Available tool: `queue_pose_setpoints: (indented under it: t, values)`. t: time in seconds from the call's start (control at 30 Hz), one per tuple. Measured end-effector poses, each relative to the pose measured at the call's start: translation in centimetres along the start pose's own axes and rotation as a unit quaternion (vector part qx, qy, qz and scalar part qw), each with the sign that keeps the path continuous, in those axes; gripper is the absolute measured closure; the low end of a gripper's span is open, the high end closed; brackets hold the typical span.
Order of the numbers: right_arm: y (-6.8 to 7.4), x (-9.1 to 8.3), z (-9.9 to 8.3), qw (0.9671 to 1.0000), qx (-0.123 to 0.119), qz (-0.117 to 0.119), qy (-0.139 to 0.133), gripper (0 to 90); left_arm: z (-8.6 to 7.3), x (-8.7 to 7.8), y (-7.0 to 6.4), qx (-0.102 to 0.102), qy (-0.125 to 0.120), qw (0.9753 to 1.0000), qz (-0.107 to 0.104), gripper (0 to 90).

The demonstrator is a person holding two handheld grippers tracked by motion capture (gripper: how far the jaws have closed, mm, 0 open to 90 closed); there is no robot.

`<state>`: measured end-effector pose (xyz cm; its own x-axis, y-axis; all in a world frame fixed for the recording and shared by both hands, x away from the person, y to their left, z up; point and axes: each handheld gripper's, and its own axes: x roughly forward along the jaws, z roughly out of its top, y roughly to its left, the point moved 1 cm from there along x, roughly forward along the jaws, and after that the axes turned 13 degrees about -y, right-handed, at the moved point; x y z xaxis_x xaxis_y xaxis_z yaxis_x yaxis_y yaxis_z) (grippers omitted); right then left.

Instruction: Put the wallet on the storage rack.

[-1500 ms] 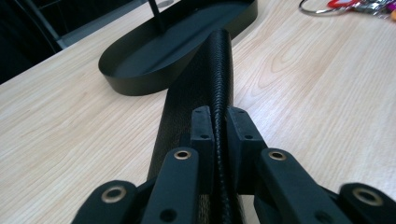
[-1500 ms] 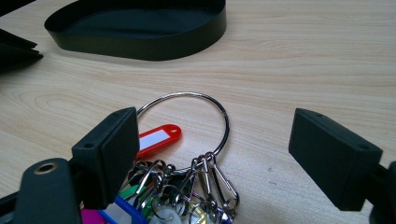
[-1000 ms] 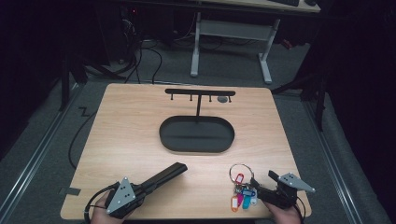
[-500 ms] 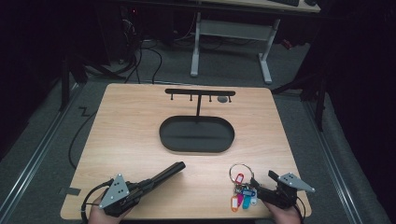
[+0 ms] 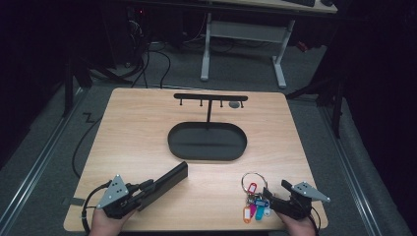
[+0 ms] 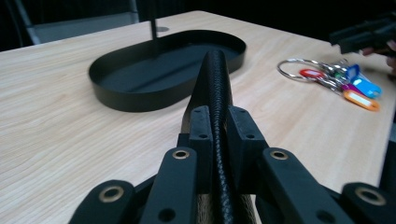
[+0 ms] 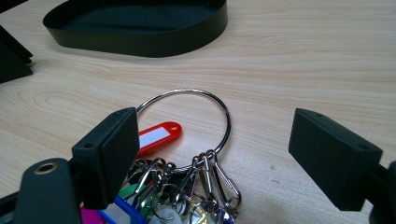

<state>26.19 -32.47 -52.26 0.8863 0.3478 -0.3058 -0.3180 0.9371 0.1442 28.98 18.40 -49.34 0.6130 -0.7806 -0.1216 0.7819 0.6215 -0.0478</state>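
My left gripper [image 5: 147,189] at the table's front left is shut on a flat black textured case [image 5: 170,179], which lies low and points toward the black oval tray [image 5: 170,143]. In the left gripper view the case [image 6: 215,74] runs edge-on between the jaws of the left gripper [image 6: 217,119]. A bunch of keys with coloured tags [image 5: 254,200] on a large metal ring lies at the front right. My right gripper [image 5: 275,191] stands open just right of it. In the right gripper view the key bunch [image 7: 196,182] sits between the spread jaws of the right gripper [image 7: 219,144].
A thin black T-shaped stand with small hooks [image 5: 209,98] rises from the tray's far side. The wooden table [image 5: 133,123] has bare room on the left and right of the tray. Table legs and cables lie on the dark floor beyond.
My left gripper has drifted slightly left and away from the front edge, carrying the black case with it. The right gripper and the keys have stayed put.
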Motion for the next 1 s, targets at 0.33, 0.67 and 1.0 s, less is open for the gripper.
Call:
queue_pose_setpoints:
  t: [0.33,0.67,1.0]
  values:
    - [-0.1,0.1,-0.1,1.0,0.007,-0.002,0.001,16.5,-0.6,0.0,1.5,-0.029,-0.012,0.9994,0.012,77.5]
    - [-0.1,0.0,-0.1,1.0,0.007,-0.001,0.001,16.5,-1.0,0.4,0.9,0.004,0.025,0.9996,0.014,64.4]
    - [-0.1,0.0,-0.1,1.0,-0.002,0.001,0.002,16.6,-0.9,0.5,0.2,0.056,0.056,0.9964,0.031,57.6]
